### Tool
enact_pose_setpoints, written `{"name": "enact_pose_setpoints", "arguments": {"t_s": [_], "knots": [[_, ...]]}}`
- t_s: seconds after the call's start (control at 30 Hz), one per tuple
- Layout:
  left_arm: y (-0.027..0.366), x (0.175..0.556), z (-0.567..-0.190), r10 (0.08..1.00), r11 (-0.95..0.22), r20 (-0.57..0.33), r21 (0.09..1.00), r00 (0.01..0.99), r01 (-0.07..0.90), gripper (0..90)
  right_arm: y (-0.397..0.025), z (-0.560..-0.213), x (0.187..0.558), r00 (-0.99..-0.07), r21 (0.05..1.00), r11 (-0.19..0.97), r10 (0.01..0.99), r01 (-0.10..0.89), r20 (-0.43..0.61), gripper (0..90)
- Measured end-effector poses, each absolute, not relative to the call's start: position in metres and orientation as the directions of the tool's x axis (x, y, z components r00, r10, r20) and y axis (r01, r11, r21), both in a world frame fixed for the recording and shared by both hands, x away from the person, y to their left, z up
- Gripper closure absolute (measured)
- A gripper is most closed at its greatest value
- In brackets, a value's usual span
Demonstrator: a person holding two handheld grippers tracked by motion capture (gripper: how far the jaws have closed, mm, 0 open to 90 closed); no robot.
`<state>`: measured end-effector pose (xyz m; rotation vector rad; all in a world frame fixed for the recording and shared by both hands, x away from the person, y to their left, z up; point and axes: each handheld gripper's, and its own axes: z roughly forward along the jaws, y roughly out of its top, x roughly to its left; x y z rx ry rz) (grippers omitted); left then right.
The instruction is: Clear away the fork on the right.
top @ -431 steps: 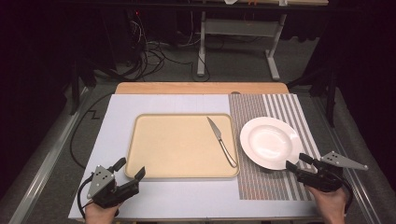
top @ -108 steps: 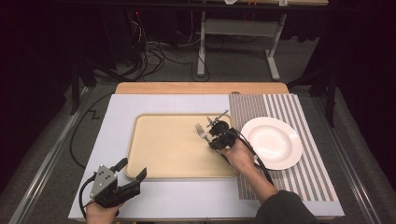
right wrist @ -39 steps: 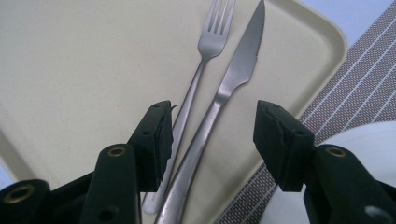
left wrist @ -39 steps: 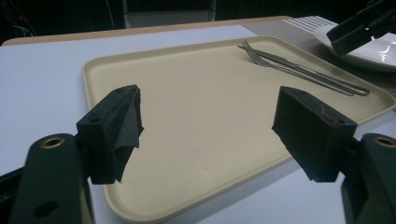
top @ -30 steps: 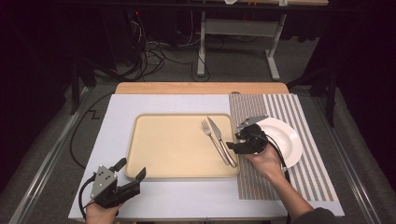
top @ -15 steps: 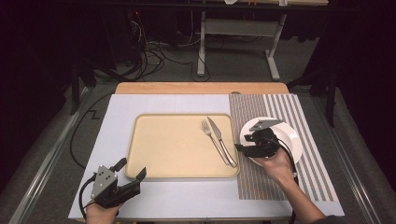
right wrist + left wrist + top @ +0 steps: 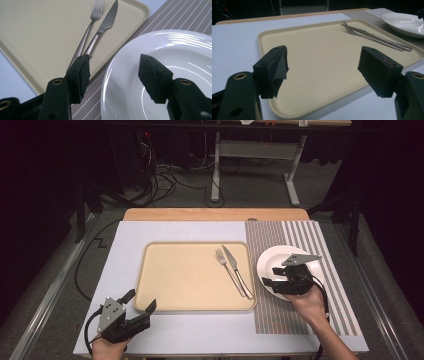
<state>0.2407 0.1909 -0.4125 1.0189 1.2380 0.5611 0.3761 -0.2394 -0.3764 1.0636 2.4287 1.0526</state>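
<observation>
White plate (image 7: 287,270): set on the striped placemat (image 7: 300,320), just right of the tray; its left rim is straddled by the jaws of the right gripper (image 7: 270,282), which are held wide apart with nothing between the pads. In the right gripper view the plate (image 7: 175,75) is seen under and between the spread jaws. Half a second ago the same gripper was placed slightly nearer the tray; it is now recorded fully over the plate.

Fork (image 7: 227,267) and knife (image 7: 237,270): laid side by side, touching near the handles, at the right end of the beige tray (image 7: 185,280). The fork, absent from the tray in the earliest picture, is now lying released beside the knife.

Left gripper (image 7: 137,305): held at the near left corner of the tray, above the white table surface (image 7: 200,332), jaws wide and empty; its position is unchanged from all earlier pictures. In its own view the tray (image 7: 317,62) is seen beyond the open pads.
</observation>
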Motion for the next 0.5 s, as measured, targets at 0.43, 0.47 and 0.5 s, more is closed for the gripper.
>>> {"name": "enact_pose_setpoints", "arguments": {"t_s": [0.43,0.47,0.5], "knots": [[0.191,0.241,-0.413,0.821,0.474,-0.501,0.865,0.273,0.163,24.7,-0.27,-0.376,0.364,-0.653,0.756,0.396,0.756,0.521,0.054,41.0],[0.191,0.241,-0.412,0.821,0.474,-0.501,0.865,0.273,0.163,24.7,-0.272,-0.376,0.363,-0.652,0.759,0.392,0.756,0.52,0.056,40.8],[0.191,0.241,-0.412,0.821,0.474,-0.501,0.865,0.274,0.163,24.7,-0.275,-0.376,0.362,-0.648,0.763,0.384,0.759,0.52,0.06,40.6]]}}
